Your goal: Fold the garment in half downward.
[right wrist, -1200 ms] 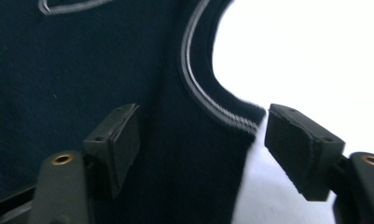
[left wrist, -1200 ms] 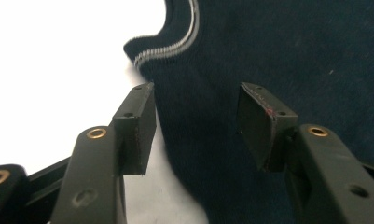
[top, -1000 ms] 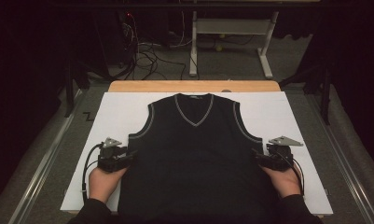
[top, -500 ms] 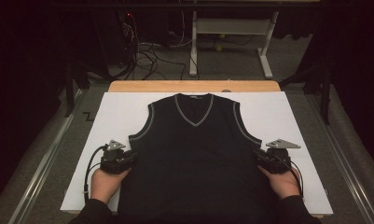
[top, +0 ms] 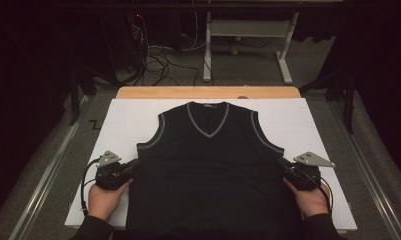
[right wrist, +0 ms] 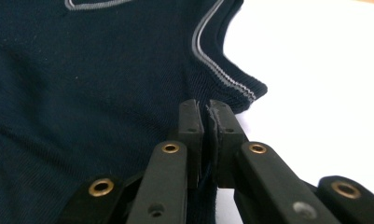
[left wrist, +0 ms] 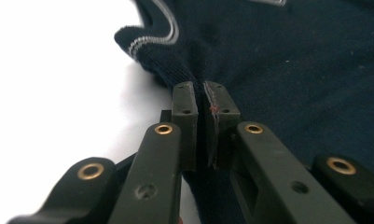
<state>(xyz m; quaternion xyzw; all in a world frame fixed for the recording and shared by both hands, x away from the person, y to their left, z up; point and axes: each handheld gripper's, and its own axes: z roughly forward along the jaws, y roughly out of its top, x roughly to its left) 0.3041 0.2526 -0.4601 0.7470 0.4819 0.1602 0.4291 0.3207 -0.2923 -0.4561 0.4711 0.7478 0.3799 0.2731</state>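
Around the vest — white board, probably bare.

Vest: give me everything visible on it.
The vest is dark navy, sleeveless, fine-ribbed knit by the look of it, with a V-neck and armholes trimmed in grey stripes. It lies flat, front up, neck away from the person, on the white sheet covering the table. The left claw is shut on its side edge just below one armhole; the right claw is shut likewise on the other side.

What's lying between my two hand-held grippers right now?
In the high view, just the dark vest, spread flat from the left hand-held gripper to the right hand-held gripper.
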